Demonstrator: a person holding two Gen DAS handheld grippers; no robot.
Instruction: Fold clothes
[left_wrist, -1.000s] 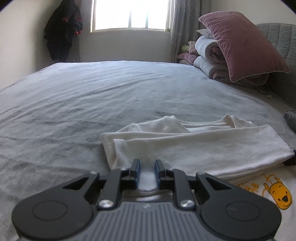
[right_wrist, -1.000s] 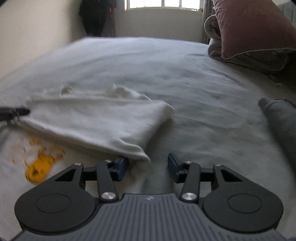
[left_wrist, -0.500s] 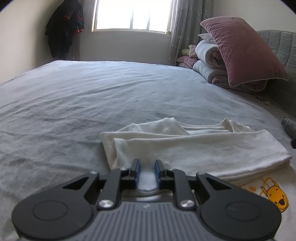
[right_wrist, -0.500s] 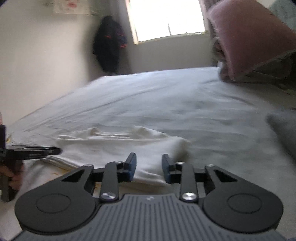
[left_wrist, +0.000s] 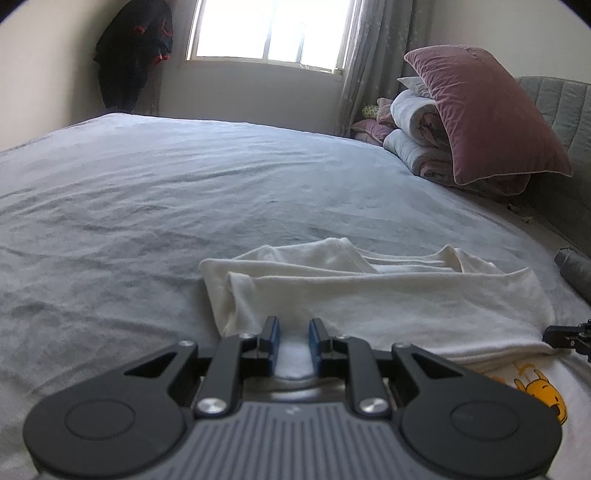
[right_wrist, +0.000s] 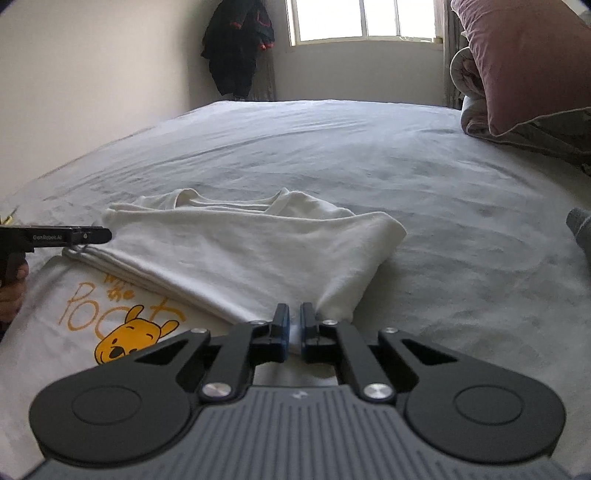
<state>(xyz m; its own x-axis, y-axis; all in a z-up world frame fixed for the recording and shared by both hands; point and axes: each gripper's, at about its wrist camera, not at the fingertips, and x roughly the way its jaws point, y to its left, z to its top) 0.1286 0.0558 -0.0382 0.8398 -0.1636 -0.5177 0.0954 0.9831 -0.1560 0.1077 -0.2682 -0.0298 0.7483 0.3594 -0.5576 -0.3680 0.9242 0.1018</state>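
White T-shirt (right_wrist: 236, 254) lies part-folded on the bed (right_wrist: 369, 162); left gripper (left_wrist: 292, 334) and right gripper (right_wrist: 294, 324) jaws each pinch its near folded edge; fabric looks light, limp, likely to sag; take hold at corners.

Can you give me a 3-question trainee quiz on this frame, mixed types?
1. True or false: the right gripper is shut on the white T-shirt.
2. Which print shows on the shirt's uncovered part? A) yellow bear B) red car C) blue star
3. Fill in: the left gripper pinches the shirt's folded edge, and the shirt lies on the grey ____.

Key: 1 true; 2 A; 3 bed sheet.
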